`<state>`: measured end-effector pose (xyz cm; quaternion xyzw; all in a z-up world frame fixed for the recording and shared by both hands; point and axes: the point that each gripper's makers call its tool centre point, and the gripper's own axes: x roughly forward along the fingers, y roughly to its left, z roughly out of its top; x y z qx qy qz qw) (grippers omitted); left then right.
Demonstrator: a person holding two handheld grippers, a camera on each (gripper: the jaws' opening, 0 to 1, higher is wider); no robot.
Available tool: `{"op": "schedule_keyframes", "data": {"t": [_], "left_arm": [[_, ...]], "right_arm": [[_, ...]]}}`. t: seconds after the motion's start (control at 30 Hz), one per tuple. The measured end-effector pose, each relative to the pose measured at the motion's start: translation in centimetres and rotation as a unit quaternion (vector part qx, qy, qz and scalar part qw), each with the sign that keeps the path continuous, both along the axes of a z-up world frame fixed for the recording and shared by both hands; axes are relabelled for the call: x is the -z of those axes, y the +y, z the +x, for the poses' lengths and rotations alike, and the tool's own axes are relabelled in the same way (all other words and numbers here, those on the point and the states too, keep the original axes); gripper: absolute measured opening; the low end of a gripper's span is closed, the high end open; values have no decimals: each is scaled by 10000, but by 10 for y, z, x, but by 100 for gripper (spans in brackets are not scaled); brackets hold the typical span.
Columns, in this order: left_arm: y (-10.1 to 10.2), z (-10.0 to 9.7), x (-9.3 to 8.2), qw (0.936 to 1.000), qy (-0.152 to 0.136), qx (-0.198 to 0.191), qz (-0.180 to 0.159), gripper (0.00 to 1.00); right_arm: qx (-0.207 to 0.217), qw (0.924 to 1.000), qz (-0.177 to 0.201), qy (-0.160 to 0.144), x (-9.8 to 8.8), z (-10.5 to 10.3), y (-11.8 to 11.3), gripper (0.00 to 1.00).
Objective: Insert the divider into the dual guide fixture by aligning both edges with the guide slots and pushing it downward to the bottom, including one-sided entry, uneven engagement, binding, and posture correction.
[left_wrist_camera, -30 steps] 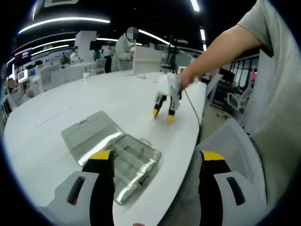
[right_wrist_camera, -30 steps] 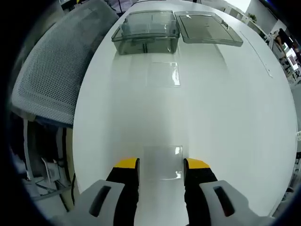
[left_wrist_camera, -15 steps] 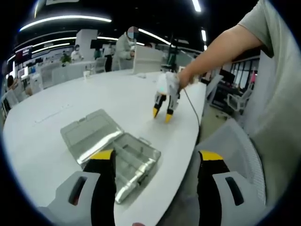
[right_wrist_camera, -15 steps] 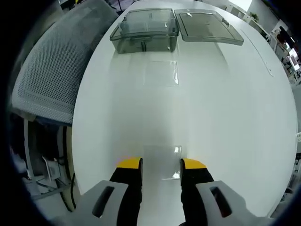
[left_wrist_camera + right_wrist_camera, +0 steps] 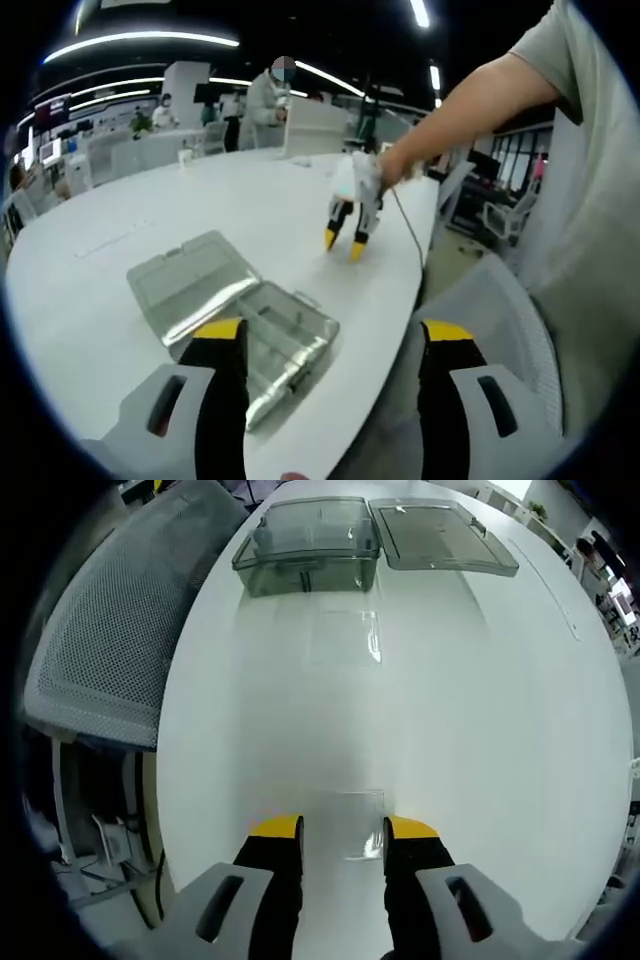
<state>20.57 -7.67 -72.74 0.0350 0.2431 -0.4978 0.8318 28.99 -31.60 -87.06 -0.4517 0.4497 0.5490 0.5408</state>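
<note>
Left gripper (image 5: pixel 325 340): jaws apart, empty, above the white table (image 5: pixel 120 260) edge; the open clear plastic compartment box (image 5: pixel 235 315) lies just ahead. Right gripper (image 5: pixel 343 832): jaws parted around a flat clear plastic divider (image 5: pixel 345 822) lying between them, not visibly clamped; second clear sheet (image 5: pixel 345 638) farther ahead.

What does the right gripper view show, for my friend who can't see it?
The right gripper reaches down to a white table, its yellow-tipped fingers on either side of a clear flat divider lying there. Farther along lies a second clear divider, then an open see-through box with its lid laid flat beside it. A grey mesh chair stands at the table's edge.
</note>
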Motion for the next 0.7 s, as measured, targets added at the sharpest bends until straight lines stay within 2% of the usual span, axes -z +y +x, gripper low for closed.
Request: {"op": "schedule_keyframes", "data": {"t": [0.37,0.7], "left_arm": [[-2,-4,-3,10000,-16,-2,-33,66],[-5,-3,-4,9999,-36,-18,-113,65]], "right_arm": [[65,10000,-3,-24,-7,-2,3,26],[-4,10000,57,-43,-16,-10,16,26]]}}
